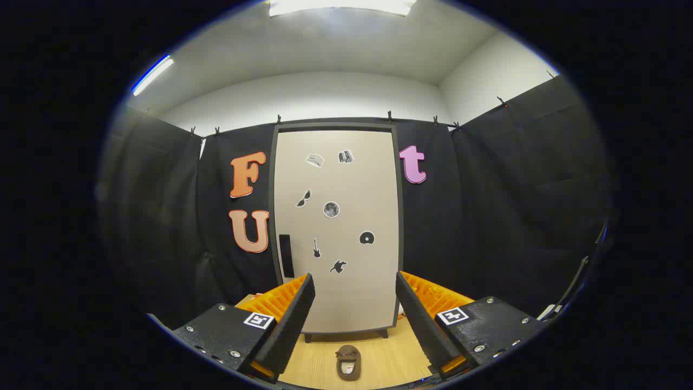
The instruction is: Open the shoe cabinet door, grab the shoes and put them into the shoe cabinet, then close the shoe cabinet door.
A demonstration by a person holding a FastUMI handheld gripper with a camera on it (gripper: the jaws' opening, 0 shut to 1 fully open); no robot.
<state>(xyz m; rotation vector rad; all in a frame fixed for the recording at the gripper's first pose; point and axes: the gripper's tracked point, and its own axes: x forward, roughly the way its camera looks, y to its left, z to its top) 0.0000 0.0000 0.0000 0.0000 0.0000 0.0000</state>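
The shoe cabinet [335, 227] stands upright against the black booth wall, beyond my fingers. Its pale door is shut and carries several small stickers, with a dark handle [286, 255] low on its left edge. A brown shoe [348, 362] lies on the wooden floor in front of the cabinet, between my fingers and below their tips. My gripper [354, 287] is open, its two fingers spread wide with nothing held between them.
Black cloth walls [514, 216] close in on both sides and behind the cabinet. The light wooden floor [390, 357] runs from the cabinet's short legs toward me. A ceiling light [341, 6] glows overhead.
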